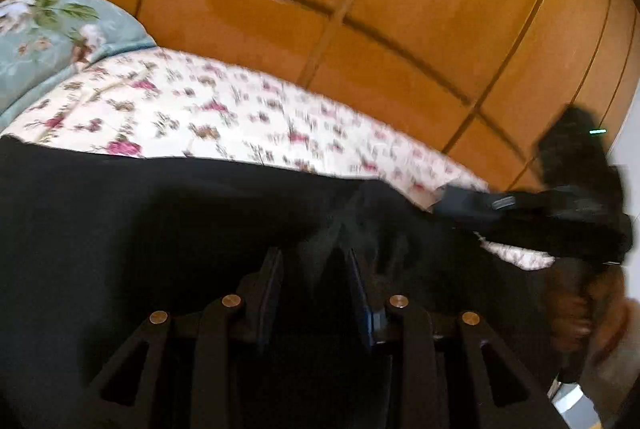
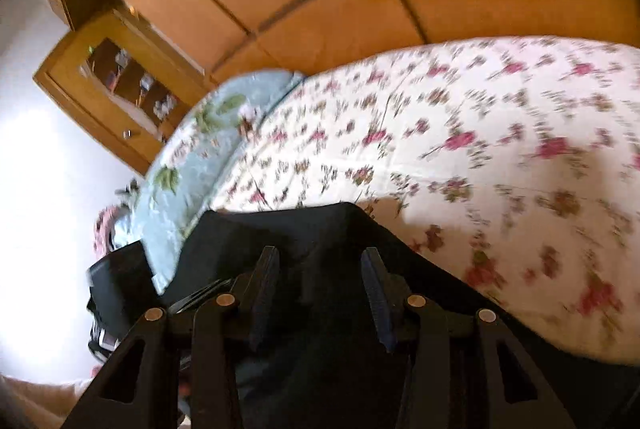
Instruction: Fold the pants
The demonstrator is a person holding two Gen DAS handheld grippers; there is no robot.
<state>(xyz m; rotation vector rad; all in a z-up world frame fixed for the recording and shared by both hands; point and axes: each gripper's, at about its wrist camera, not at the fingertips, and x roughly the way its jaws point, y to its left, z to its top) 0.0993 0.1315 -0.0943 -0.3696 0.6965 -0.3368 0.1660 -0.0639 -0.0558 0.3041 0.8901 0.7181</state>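
Nearest in the left wrist view, the left gripper (image 1: 314, 261) is seen from behind, its two dark fingers angled down over black cloth; a raised fold of the black pants (image 1: 160, 221) appears to be pinched between the pads, though the dark fabric and the blur leave the contact hard to confirm. In the right wrist view the right gripper (image 2: 320, 265) is likewise held over the pants (image 2: 304, 229), with cloth lying between its fingers; the jaws stand partly apart, and it cannot be told whether the pads press on the fabric.

The pants are spread across the near edge of the bed, covering the whole lower part of both views; their far edge is laid on a cream bedspread (image 1: 224, 113) printed with pink flowers. At the right of the left wrist view the right gripper (image 1: 472, 199) is seen reaching in from the side, its tip at the edge of the pants, with a hand (image 1: 576, 313) blurred below it.

Farther off, to the left, a pale blue floral pillow (image 1: 48, 33) is set at the head of the bed; behind everything a wooden wardrobe (image 1: 360, 9) with panelled doors is seen; at the far left of the right wrist view a small wooden cabinet (image 2: 112, 85) with a glass door is fixed beside a bright white wall.
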